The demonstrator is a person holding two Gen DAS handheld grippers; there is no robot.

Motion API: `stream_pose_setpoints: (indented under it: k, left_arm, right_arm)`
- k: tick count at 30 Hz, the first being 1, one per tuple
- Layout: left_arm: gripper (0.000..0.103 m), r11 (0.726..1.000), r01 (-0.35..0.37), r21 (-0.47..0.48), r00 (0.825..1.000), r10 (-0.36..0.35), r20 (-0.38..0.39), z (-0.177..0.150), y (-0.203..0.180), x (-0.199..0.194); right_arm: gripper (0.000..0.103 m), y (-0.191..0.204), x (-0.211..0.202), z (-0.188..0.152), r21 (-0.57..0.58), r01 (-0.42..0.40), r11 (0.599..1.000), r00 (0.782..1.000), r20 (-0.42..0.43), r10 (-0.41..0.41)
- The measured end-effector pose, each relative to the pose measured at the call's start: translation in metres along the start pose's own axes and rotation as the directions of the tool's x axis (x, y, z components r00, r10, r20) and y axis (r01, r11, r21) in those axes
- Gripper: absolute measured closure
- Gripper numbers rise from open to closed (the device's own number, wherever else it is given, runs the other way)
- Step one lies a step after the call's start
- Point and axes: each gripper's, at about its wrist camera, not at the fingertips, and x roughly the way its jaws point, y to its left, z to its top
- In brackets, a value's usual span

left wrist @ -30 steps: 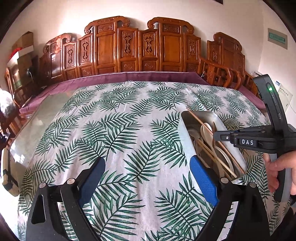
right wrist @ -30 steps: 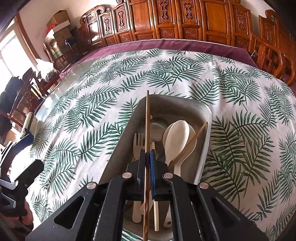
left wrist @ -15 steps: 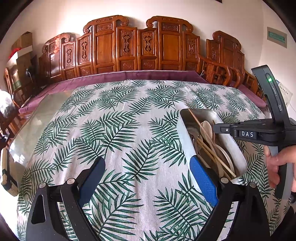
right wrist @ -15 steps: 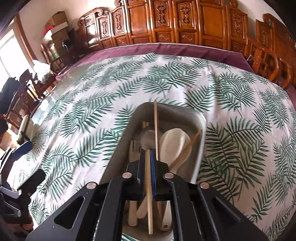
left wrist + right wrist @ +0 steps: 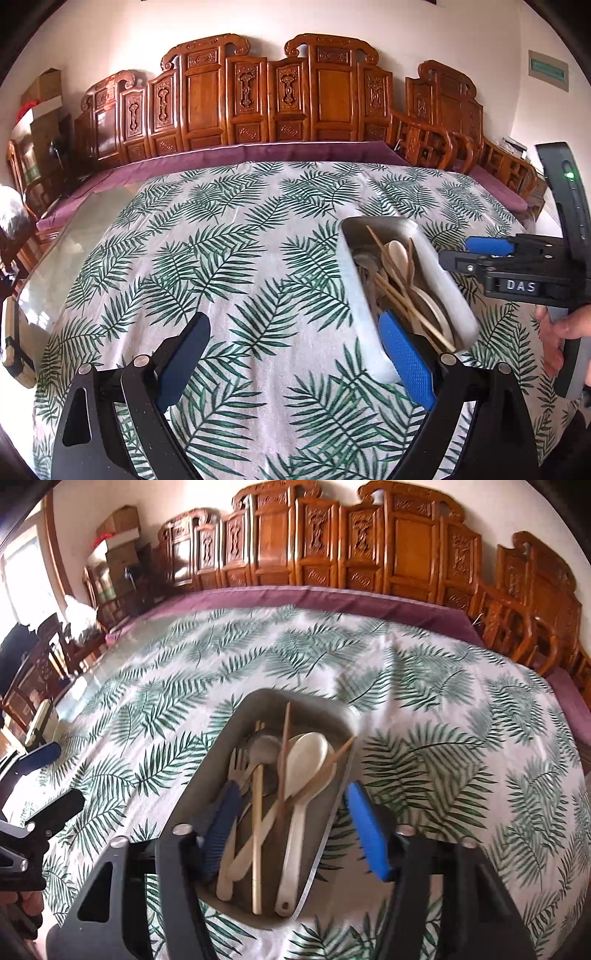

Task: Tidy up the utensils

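Observation:
A grey metal tray (image 5: 207, 786) sits on the leaf-print tablecloth and holds a white spoon (image 5: 301, 771), a pale fork (image 5: 236, 771), a metal spoon (image 5: 264, 747) and several wooden chopsticks (image 5: 284, 753). My right gripper (image 5: 295, 827) is open and empty, its jaws spread just above the tray's near end. In the left wrist view the tray (image 5: 439, 269) lies at right, with the right gripper (image 5: 476, 247) beside it. My left gripper (image 5: 291, 362) is open and empty over bare cloth left of the tray.
The table (image 5: 221, 258) has a bare glass strip (image 5: 66, 251) along its left side. Carved wooden chairs (image 5: 258, 96) line the far edge and right side. A small device (image 5: 38, 723) rests at the left table edge.
My right gripper has opened and let go of the chopstick, which now lies in the tray. It has pulled back and risen slightly. The left gripper has stayed put.

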Motion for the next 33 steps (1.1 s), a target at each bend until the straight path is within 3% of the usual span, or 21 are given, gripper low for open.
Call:
stream_pose_setpoints:
  k: [4, 7, 10, 22, 29, 33]
  left_arm:
    - [0.007, 1.000, -0.006, 0.004, 1.000, 0.006, 0.000, 0.001, -0.014, -0.004]
    - [0.007, 1.000, -0.008, 0.002, 1.000, 0.008, 0.001, 0.000, -0.026, -0.008]
    - [0.007, 1.000, 0.009, 0.002, 1.000, -0.009, -0.012, -0.003, -0.040, -0.012]
    - [0.007, 0.998, 0.039, -0.041, 0.998, -0.041, -0.048, -0.023, -0.083, -0.048]
    - [0.007, 1.000, -0.011, 0.014, 1.000, 0.011, 0.014, -0.027, -0.114, -0.091]
    - [0.007, 1.000, 0.002, 0.020, 1.000, -0.002, 0.017, -0.030, -0.124, -0.112]
  right_arm:
    - [0.013, -0.015, -0.020, -0.009, 0.025, 0.012, 1.000, 1.000, 0.028, -0.012]
    - [0.003, -0.021, -0.036, -0.018, 0.007, 0.041, 0.999, 0.998, 0.052, -0.041]
    - [0.002, -0.027, -0.051, -0.029, -0.001, 0.086, 0.996, 0.995, 0.056, -0.086]
    - [0.002, -0.045, -0.117, -0.084, 0.052, 0.069, 0.996, 0.992, 0.097, -0.074]
    - [0.002, -0.050, -0.156, -0.109, 0.086, 0.071, 0.994, 0.988, 0.131, -0.081]
    - [0.002, -0.050, -0.179, -0.118, 0.105, 0.081, 0.991, 0.984, 0.153, -0.096]
